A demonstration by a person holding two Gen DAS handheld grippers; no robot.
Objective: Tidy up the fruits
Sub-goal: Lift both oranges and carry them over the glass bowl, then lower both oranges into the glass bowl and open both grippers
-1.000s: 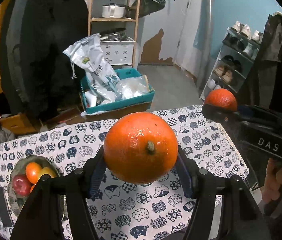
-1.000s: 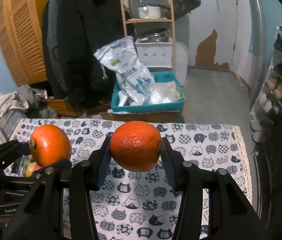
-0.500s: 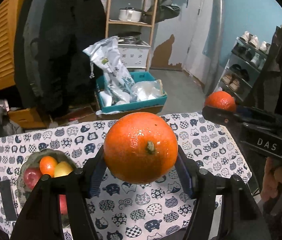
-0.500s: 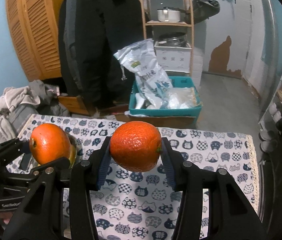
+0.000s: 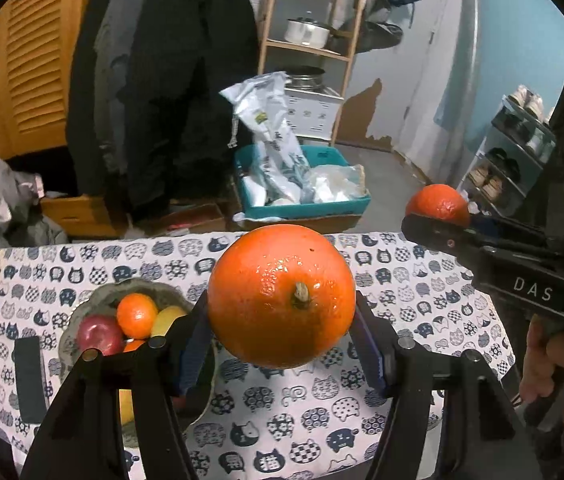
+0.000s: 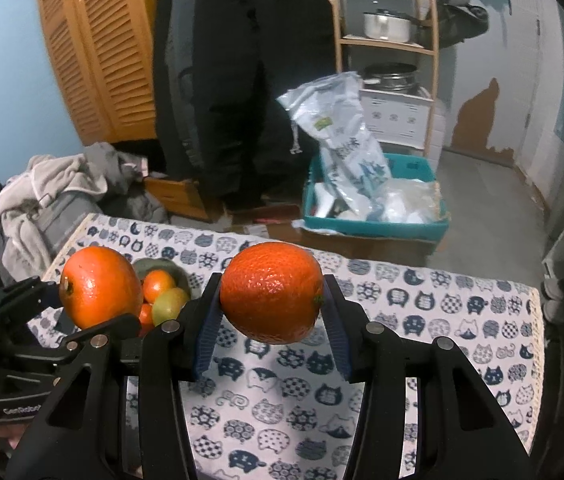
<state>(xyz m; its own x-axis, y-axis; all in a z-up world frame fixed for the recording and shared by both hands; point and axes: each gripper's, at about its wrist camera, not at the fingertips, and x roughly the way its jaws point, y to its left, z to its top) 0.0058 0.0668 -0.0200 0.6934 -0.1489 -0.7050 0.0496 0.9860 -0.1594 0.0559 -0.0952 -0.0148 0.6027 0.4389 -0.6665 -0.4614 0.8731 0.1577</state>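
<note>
Your table wears a cat-print cloth (image 5: 422, 288); at its left end a grey bowl (image 5: 81, 320) holds an apple, a small orange and a yellow fruit. Beyond it are a louvred wooden door (image 6: 89, 52), a dark coat, a shelf and a teal box (image 6: 378, 228). Your left gripper (image 5: 282, 332) clamps a large orange (image 5: 282, 296), stem toward the camera. Your right gripper (image 6: 271, 320) clamps a second orange (image 6: 271, 292). Its body reads "DAS".

Orange fruit (image 5: 282, 300), blue-white cat-print cloth (image 5: 402, 280), teal bin (image 5: 306, 208)
</note>
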